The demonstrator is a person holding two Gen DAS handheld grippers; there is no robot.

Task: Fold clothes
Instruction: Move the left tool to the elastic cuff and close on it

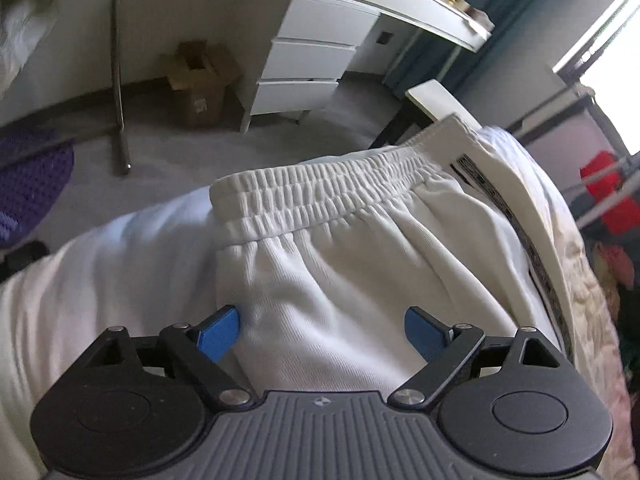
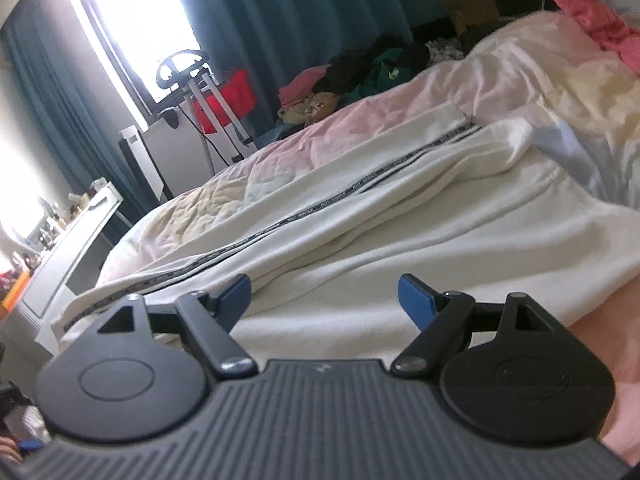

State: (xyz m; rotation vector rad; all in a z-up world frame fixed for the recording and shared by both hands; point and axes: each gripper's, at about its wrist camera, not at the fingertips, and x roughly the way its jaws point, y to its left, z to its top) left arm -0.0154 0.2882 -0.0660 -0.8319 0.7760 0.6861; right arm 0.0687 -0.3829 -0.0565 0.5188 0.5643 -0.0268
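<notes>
Both grippers stand apart over white track pants (image 1: pixel 340 280) on the bed (image 2: pixel 520 80): left gripper (image 1: pixel 322 334) below the waistband (image 1: pixel 320 196), right gripper (image 2: pixel 324 300) near the side stripe (image 2: pixel 320 204).

White ribbed cloth trousers (image 1: pixel 360 280) (elastic gathered waistband), crumpled quilted bedspread (image 2: pixel 360 128), matt black plastic tongs (image 1: pixel 322 334)
</notes>
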